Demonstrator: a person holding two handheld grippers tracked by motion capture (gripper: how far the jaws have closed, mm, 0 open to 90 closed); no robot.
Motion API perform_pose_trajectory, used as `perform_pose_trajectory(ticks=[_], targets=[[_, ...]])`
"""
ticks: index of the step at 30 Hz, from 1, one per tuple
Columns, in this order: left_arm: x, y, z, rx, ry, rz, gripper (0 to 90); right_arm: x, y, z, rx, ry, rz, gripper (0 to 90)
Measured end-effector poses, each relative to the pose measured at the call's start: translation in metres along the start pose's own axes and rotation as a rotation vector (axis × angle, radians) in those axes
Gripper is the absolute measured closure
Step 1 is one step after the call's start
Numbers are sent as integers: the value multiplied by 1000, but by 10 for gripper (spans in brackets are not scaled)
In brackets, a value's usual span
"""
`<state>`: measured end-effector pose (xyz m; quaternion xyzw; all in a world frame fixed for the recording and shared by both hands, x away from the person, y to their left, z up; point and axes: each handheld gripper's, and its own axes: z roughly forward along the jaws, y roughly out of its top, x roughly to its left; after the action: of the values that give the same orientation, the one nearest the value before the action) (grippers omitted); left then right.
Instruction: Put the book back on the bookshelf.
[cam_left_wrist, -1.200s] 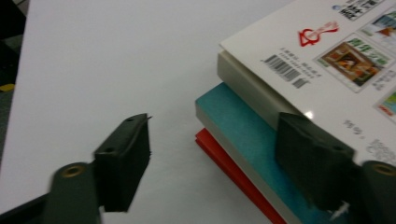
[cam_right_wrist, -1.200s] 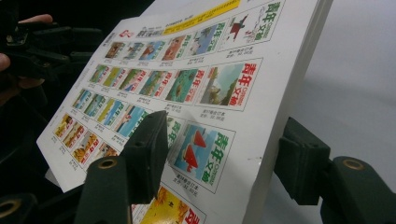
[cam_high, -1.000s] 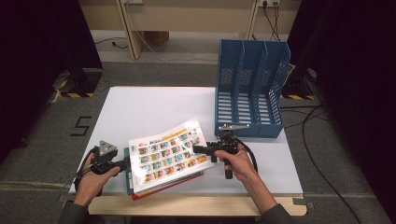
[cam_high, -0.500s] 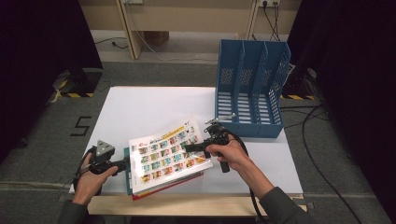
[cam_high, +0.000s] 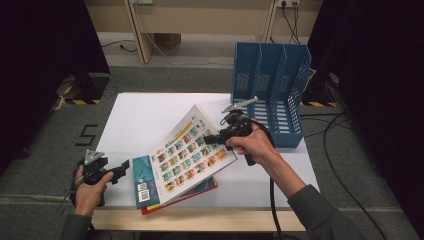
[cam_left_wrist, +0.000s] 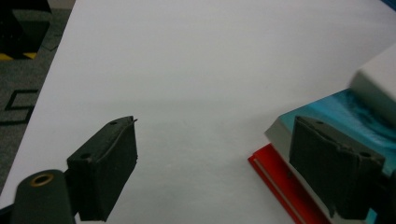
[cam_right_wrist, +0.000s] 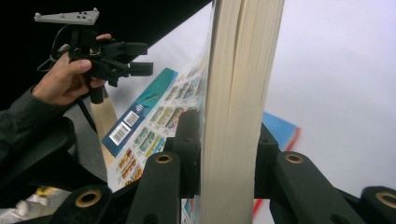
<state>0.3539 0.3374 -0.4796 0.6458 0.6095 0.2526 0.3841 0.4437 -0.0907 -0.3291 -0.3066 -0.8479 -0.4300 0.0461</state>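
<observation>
White table (cam_high: 145, 115) bears a tilted picture-grid book (cam_high: 192, 150), right tool (cam_high: 216, 138) clenched on its edge.

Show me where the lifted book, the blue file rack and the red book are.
lifted book (cam_high: 192, 150), high view, middle of its picture cover
blue file rack (cam_high: 270, 75), high view, a middle divider
red book (cam_left_wrist: 275, 175), left gripper view, its edge

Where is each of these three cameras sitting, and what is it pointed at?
High view: above the person's side, looking down on the white table; both forearms, left gripper, right gripper.
Left gripper view: rides the left gripper, open jaws facing the book stack.
Right gripper view: rides the right gripper, clamping the picture book; the other hand shows.
Shared: the picture book.
</observation>
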Motion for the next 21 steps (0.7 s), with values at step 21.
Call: perform_pose_trajectory(ticks=[21], targets=[[9, -15, 19, 119, 77, 100, 137, 30, 28, -88, 114, -261, -135, 737]])
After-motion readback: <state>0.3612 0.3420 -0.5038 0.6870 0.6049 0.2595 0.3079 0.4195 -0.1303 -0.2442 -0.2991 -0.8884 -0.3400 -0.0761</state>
